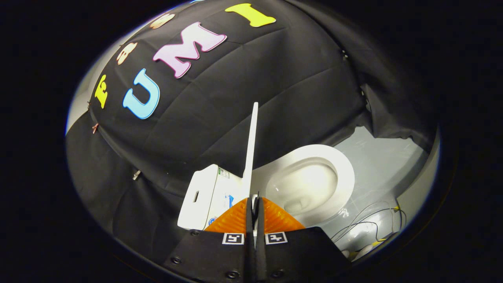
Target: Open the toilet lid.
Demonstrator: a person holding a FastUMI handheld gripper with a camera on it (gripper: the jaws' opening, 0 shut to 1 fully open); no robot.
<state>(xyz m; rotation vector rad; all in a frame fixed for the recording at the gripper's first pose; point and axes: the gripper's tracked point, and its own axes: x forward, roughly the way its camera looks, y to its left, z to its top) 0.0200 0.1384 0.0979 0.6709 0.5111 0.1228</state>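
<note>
A white toilet stands on a pale floor, its oval seat and bowl open to view, just ahead and to the right of my fingers. The lid is raised and seen edge-on as a thin white blade rising straight up from between my fingertips. My gripper is shut on the lid's lower edge, both fingers pressed against its two faces. The white cistern sits to the left of the lid, against the black cloth.
Black cloth wall hangs close behind the toilet and wraps around to the left. Thin white cables lie on the pale floor to the right of the bowl.
</note>
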